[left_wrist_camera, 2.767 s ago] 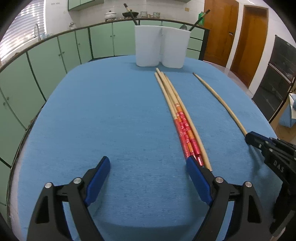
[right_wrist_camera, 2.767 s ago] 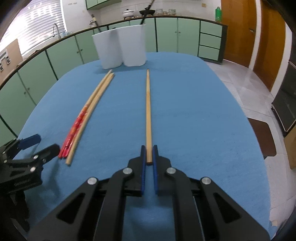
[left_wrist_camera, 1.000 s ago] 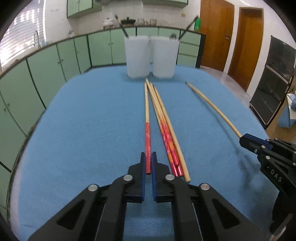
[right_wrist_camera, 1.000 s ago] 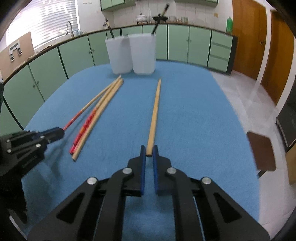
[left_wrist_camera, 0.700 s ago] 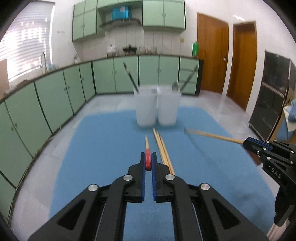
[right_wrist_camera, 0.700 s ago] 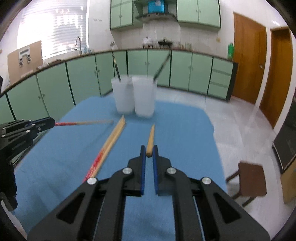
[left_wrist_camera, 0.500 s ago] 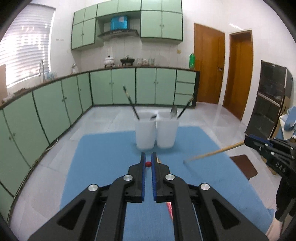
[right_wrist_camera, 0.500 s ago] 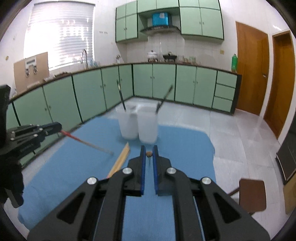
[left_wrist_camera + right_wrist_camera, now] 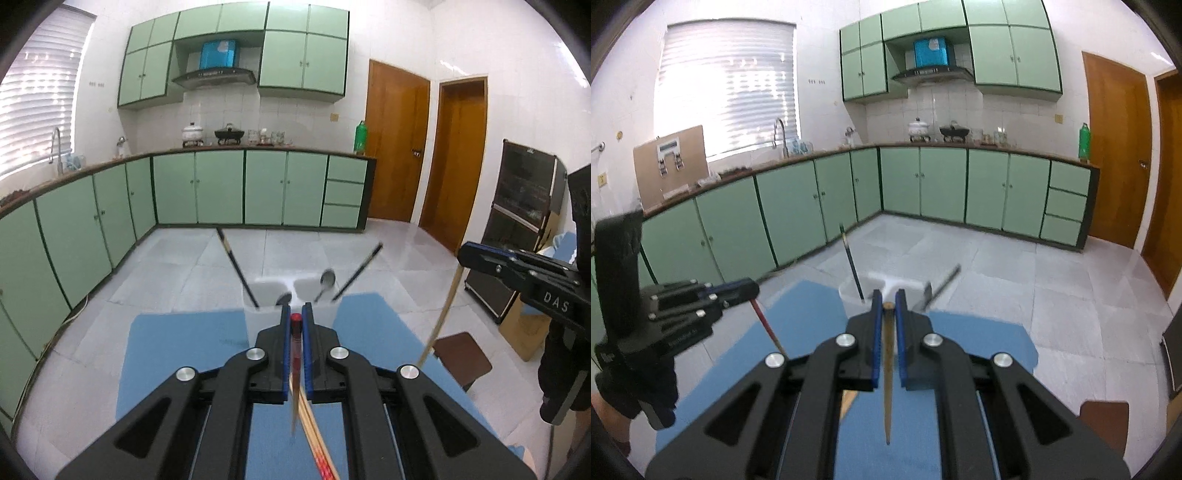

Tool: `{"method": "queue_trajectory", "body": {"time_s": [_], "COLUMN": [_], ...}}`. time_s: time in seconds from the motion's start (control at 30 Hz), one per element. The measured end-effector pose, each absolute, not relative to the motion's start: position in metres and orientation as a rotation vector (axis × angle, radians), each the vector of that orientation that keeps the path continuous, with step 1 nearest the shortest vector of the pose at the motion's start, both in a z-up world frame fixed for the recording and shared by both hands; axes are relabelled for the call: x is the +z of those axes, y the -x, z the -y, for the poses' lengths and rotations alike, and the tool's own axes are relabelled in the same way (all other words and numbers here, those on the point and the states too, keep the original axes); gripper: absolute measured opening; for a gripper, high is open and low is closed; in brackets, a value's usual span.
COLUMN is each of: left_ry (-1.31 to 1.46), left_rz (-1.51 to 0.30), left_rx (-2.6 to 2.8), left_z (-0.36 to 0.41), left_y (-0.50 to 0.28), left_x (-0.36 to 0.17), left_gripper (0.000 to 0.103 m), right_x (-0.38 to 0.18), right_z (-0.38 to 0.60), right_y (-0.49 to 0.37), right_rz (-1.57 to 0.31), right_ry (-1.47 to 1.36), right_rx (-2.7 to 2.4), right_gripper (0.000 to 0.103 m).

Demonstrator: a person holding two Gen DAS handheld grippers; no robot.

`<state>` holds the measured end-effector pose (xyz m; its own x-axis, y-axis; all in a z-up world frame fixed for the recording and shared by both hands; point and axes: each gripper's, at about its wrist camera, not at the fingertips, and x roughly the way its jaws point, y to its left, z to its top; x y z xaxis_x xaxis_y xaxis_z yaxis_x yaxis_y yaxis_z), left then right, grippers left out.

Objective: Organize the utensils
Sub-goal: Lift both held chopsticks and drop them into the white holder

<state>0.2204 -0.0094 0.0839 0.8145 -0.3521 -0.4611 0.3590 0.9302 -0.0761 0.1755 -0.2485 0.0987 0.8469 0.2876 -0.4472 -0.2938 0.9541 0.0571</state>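
My left gripper is shut on the top of a red-handled chopstick, which hangs tip down above the blue table. My right gripper is shut on a plain wooden chopstick, also hanging tip down. Each gripper shows in the other view: the right gripper with its stick, the left gripper with its red stick. Two white cups stand side by side at the table's far end, holding dark chopsticks and a spoon. More chopsticks lie on the table below.
Green cabinets line the kitchen walls beyond the table. A brown stool stands right of the table, and a dark cabinet stands against the right wall. Grey tiled floor surrounds the table.
Both grippers have lifted their chopsticks off the table and tilted up. The sticks, which lay flat, now hang tip down, and the view has risen high above the cups.
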Motion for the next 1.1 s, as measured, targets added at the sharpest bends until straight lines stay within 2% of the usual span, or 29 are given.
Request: {"method": "queue_trajectory", "body": {"time_s": [0.27,0.43,0.57,0.77,0.83,0.87,0.9,0.93,1.07,1.1], "left_ry": [-0.054,-0.050,-0.025,-0.030,-0.024,-0.021,-0.015,-0.011,-0.008,-0.010], "left_rz": [-0.316,-0.245,-0.234,-0.309,-0.347,-0.359,-0.364,-0.366,-0.374,-0.379], "left_rx": [-0.370,-0.349,-0.343,-0.324,-0.324,-0.323,-0.325,-0.327,-0.308,-0.301], "left_z": [0.024,0.036,0.044,0.053,0.050,0.048,0.045,0.043,0.029,0.026], "left_y": [-0.251,-0.289,-0.320,-0.364,-0.373,-0.374,-0.372,-0.371,-0.356,-0.350], "left_x": [0.152,0.175,0.166,0.123,0.110,0.105,0.101,0.100,0.095,0.094], "left_gripper": [0.006,0.006,0.006,0.007,0.016,0.024,0.030,0.032,0.046,0.050], "right_x": [0.167,0.179,0.164,0.121,0.109,0.105,0.102,0.101,0.098,0.096], "right_z": [0.248,0.251,0.253,0.250,0.250,0.251,0.250,0.253,0.263,0.266], "right_y": [-0.227,-0.270,-0.300,-0.336,-0.339,-0.338,-0.334,-0.331,-0.308,-0.300], "right_rz": [-0.312,-0.266,-0.245,-0.347,-0.388,-0.395,-0.395,-0.396,-0.378,-0.375], "right_ry": [-0.034,-0.038,-0.041,-0.030,-0.044,-0.047,-0.049,-0.053,-0.062,-0.064], "right_rx": [0.314,0.280,0.261,0.238,0.255,0.256,0.256,0.249,0.209,0.195], "right_gripper": [0.006,0.006,0.006,0.007,0.009,0.010,0.019,0.031,0.047,0.058]}}
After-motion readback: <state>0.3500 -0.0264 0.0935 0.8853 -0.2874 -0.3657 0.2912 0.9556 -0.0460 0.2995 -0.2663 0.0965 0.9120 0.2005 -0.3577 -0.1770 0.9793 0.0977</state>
